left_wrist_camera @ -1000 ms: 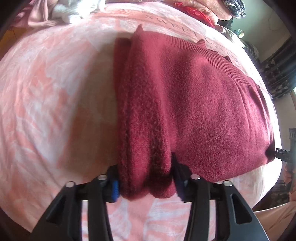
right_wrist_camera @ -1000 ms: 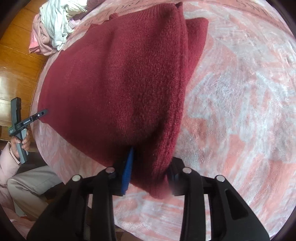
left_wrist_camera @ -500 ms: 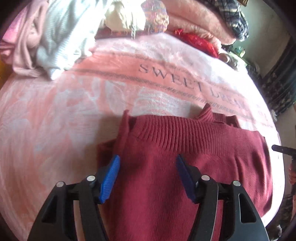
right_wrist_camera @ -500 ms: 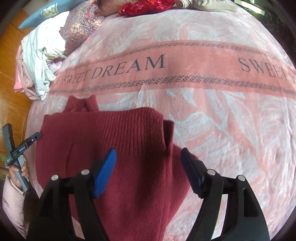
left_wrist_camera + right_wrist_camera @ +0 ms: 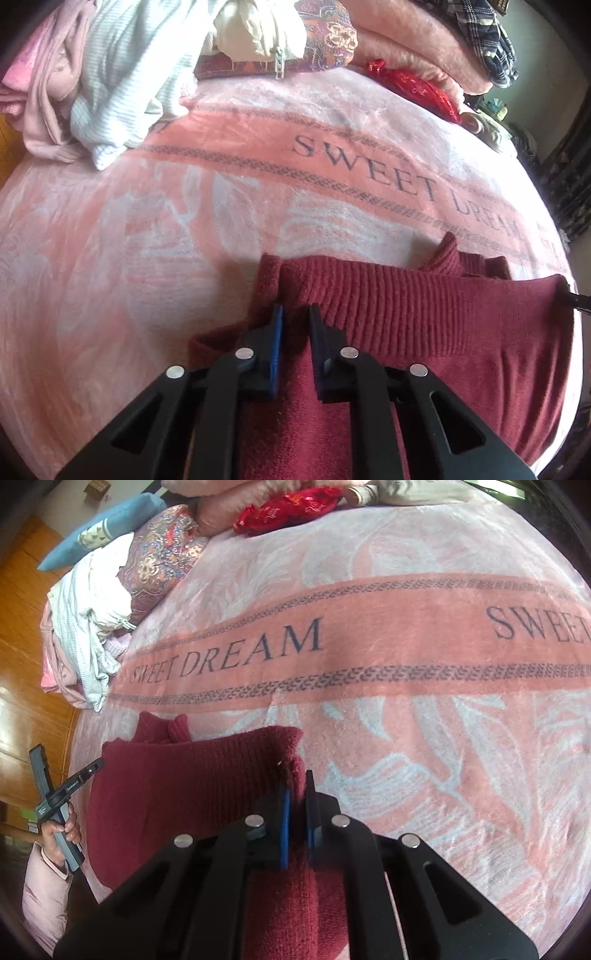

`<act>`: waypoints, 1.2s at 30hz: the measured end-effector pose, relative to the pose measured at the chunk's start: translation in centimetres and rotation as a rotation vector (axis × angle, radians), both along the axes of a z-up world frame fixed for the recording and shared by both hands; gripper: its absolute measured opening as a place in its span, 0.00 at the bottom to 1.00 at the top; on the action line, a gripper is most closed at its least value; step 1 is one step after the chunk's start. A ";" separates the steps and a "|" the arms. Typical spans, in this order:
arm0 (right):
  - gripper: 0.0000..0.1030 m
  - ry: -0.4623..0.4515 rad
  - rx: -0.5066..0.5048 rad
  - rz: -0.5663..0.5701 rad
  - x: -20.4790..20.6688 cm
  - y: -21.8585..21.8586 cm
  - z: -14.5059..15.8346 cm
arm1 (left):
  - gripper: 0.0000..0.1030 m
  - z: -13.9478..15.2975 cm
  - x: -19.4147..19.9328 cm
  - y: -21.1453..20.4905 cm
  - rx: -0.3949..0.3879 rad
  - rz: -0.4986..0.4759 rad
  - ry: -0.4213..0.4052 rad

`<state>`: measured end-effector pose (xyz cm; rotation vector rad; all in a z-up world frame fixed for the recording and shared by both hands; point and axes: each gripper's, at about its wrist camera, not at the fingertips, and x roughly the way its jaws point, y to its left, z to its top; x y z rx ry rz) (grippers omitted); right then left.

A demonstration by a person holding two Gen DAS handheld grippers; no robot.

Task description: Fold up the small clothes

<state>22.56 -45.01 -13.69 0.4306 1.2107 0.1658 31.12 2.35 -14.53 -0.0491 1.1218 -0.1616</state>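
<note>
Knitwear in dark red, a folded ribbed sweater point(image 5: 424, 332), lies on the near part of a pink blanket point(image 5: 184, 229) printed "SWEET DREAM", well apart from the pile of pale clothes point(image 5: 110, 85) at the far edge. The left gripper point(image 5: 295, 317) is closing its blue-padded fingers on a pinch of the sweater's left corner. The right gripper point(image 5: 297, 794) has its fingers together, clamped on the knit at the right corner.
</note>
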 end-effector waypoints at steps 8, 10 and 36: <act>0.18 0.066 -0.044 -0.036 -0.2 0.5 -2.5 | 0.14 -0.8 -0.7 -1.4 0.113 -0.019 -0.032; 0.26 0.055 -0.046 -0.047 -1.0 0.3 -1.0 | 0.16 0.1 -1.1 -1.4 0.098 -0.004 -0.017; 0.53 0.282 -0.029 -0.027 -15.6 2.3 -1.0 | 0.55 0.6 -14.3 -1.7 0.013 -0.118 0.080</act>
